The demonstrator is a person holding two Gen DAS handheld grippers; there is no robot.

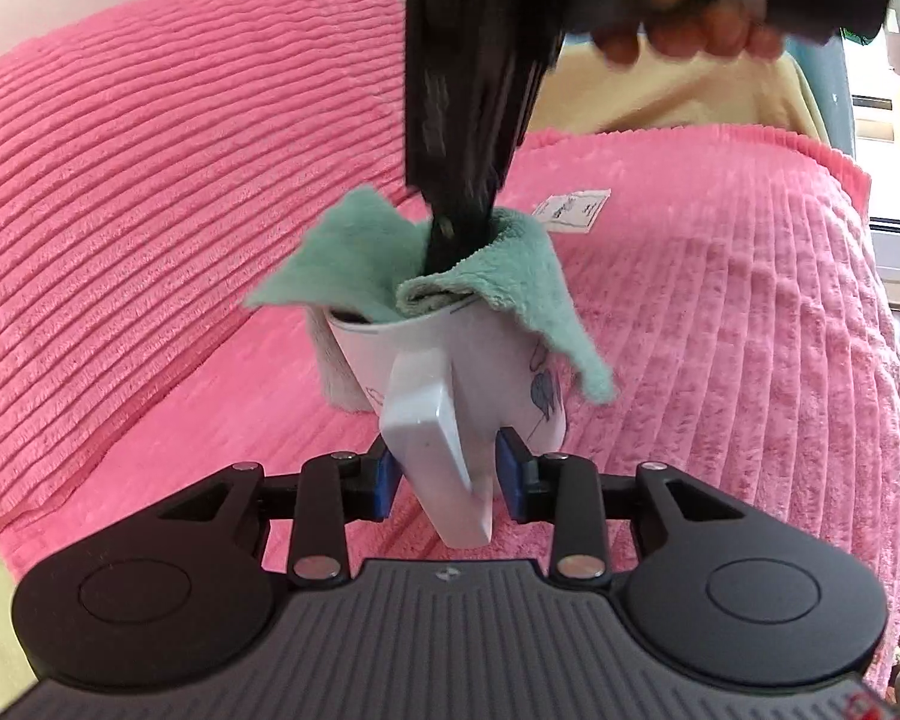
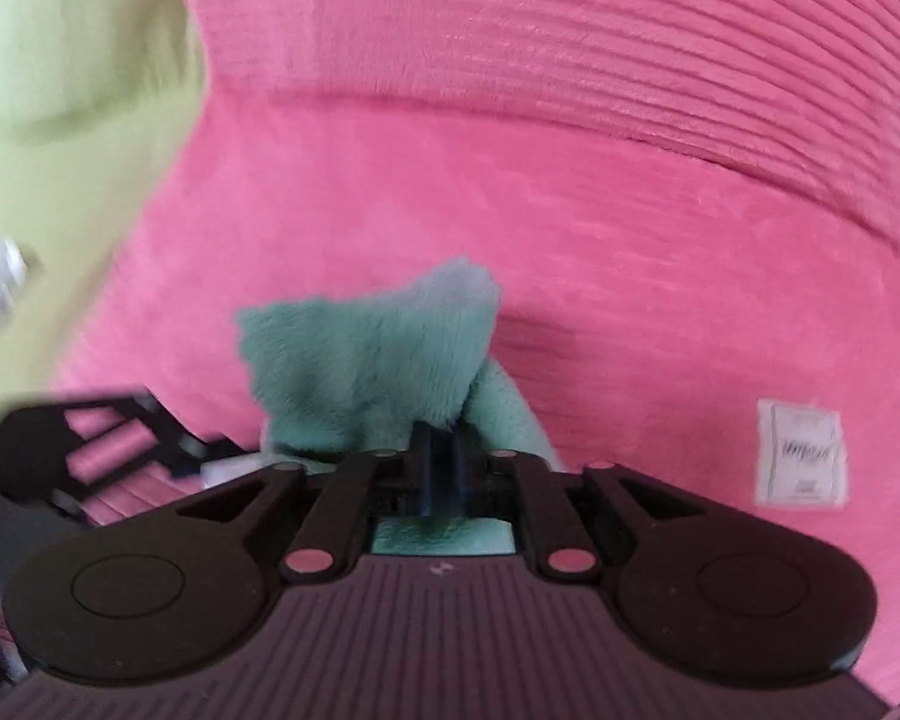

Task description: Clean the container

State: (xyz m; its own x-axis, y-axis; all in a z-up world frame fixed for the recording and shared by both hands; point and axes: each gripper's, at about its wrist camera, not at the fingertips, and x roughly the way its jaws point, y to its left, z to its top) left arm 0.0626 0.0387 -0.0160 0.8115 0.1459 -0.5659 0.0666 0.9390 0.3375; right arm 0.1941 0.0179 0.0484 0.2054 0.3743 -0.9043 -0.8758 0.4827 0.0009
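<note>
Two handheld grippers meet over a bed covered in a ribbed pink plush blanket [image 1: 150, 192], which spreads wide on every side, with a white sewn label [image 1: 572, 210] lying flat beyond. The left gripper [image 1: 447, 471] has its blue pads closed against the flat white handle [image 1: 432, 438] of a white ceramic mug with small blue drawings [image 1: 498, 360], held upright above the blanket. The right gripper [image 1: 450, 240] comes down from above, its black fingers plunged into the mug's mouth. In the right wrist view, the right gripper's jaws sit pressed together on a mint-green fleecy cloth [image 2: 378, 354]. Cloth corners spill over the mug's rim on both sides. A person's hand [image 1: 690, 39] grips the right tool at the top edge
</note>
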